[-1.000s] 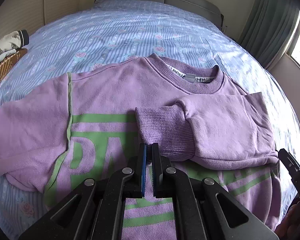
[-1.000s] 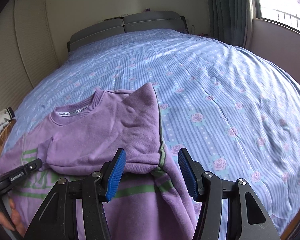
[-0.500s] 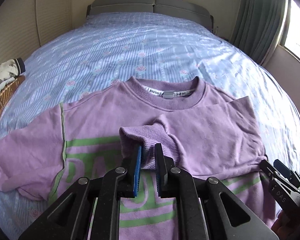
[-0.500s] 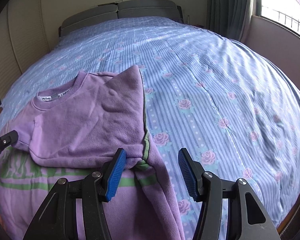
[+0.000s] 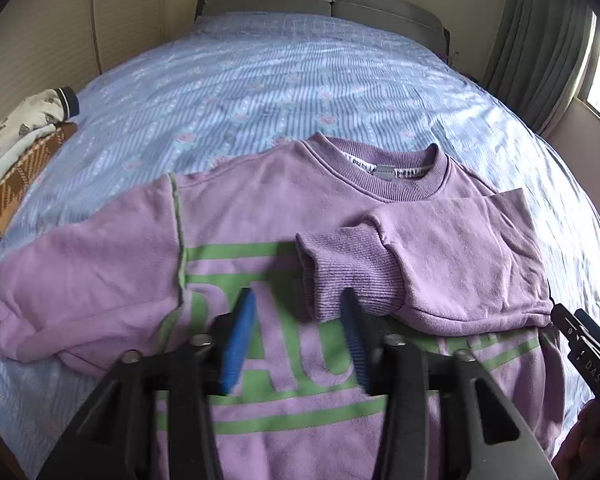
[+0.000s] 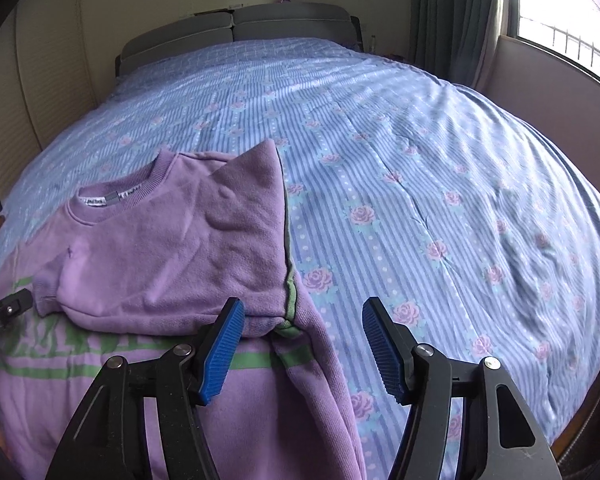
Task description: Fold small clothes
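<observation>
Both wrist views—low, close—share the sweatshirt (image 5: pixel 260 216).

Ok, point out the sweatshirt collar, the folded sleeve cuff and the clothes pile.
collar (image 5: pixel 396 186) left wrist view, ribbed front edge
cuff (image 5: pixel 340 268) left wrist view, ribbed middle
clothes pile (image 5: pixel 18 152) left wrist view, top garment

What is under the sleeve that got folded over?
Under the folded sleeve lies the purple sweatshirt front with green letters. The print the sleeve covers cannot be seen.
</observation>
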Demonstrator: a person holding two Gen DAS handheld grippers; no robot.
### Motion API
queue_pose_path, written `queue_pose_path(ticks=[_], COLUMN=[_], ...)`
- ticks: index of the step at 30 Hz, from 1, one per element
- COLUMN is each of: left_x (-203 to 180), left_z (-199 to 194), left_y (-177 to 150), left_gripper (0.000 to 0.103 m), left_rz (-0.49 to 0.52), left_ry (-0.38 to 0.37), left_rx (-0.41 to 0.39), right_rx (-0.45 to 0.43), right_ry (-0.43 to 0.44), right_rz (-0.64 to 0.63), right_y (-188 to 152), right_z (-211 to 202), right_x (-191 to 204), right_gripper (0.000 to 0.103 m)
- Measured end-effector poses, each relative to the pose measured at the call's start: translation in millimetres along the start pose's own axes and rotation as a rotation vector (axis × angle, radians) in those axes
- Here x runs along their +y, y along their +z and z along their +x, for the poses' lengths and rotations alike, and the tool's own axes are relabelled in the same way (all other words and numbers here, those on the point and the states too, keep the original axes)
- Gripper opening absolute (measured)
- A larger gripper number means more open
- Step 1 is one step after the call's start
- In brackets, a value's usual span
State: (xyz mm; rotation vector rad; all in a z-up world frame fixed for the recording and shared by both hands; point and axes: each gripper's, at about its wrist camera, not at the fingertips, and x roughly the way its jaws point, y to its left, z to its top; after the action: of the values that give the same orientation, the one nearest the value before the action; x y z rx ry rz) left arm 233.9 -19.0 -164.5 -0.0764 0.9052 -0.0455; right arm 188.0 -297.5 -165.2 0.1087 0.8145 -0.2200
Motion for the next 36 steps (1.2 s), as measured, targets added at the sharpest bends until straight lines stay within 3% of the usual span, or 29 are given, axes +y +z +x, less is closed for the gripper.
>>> queue_pose_path(ticks=[1,4,8,19,28,36], left_x=[3.6,20.7,66.9,242.1,317.5,346.1], left_z=[-7.1,-25.6,-45.3,-81.0,-67.6,-26.9], left_y=[0.2,-1.6,-10.1,-48.4,-67.3,-66.7], left_gripper=[0.066,0.066,0.066,0.062,0.041,0.037], left_rz=[0.008,0.027,-0.031,-0.233,-0.283,-0.292], left_ry=[0.014,0.040,0.042,0.118,0.004,-0.111], left_rx=[-0.014,-0.035,-0.041,-0.081,-0.071,-0.047], right_rx=[-0.013,-0.052,-0.087,-0.155,-0.112,-0.111], right_ry=[0.006,0.030,0.095,0.286,0.338,0.303], right_rz=[-0.001,-0.014,-0.016,-0.086,-0.157,-0.207], right_y=[1.9,4.2,7.1,-11.8,-35.7,-43.9], right_z=[-5.0,-22.3,-44.5,-92.6,-104.0,-108.8], right_x=[2.2,12.9,38.3,179.3,266.4,294.4], right_gripper=[0.062,0.066,0.067,0.067,0.067,0.067])
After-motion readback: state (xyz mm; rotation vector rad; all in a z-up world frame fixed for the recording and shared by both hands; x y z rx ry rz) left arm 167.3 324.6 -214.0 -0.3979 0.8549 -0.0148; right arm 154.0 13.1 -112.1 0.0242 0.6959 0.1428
